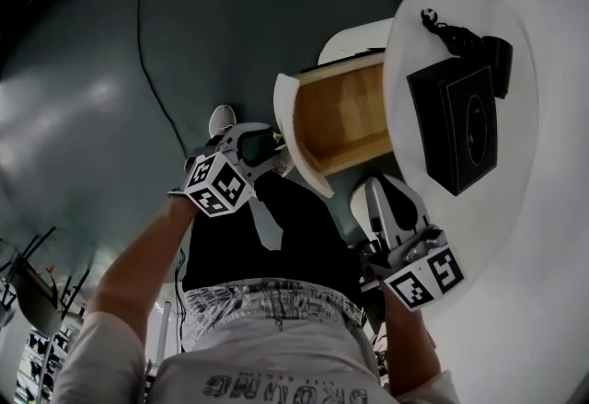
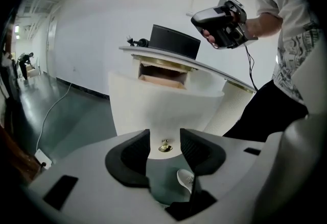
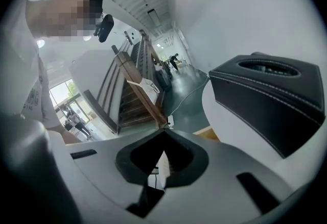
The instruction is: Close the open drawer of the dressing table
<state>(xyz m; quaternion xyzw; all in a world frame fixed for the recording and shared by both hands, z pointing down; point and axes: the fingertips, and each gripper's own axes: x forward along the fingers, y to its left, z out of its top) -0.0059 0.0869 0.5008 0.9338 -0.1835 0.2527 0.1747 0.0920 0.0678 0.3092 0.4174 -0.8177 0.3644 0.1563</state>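
The dressing table [image 1: 543, 209] has a round white top, and its drawer [image 1: 345, 117] stands pulled out, wooden inside showing behind a curved white front [image 2: 163, 105]. A small brass knob [image 2: 165, 147] sits on that front. My left gripper [image 2: 164, 141] is open right at the drawer front, one jaw on each side of the knob without touching it. In the head view the left gripper [image 1: 276, 152] meets the front's lower edge. My right gripper [image 3: 163, 133] is shut on nothing; in the head view the right gripper [image 1: 382, 189] hovers beside the table's edge, below the drawer.
A black leather tissue box [image 1: 456, 126] and a small black object [image 1: 460, 36] rest on the table top. A cable [image 1: 152, 52] runs across the dark green floor. The person's legs and a white shoe [image 1: 221, 120] stand close to the drawer.
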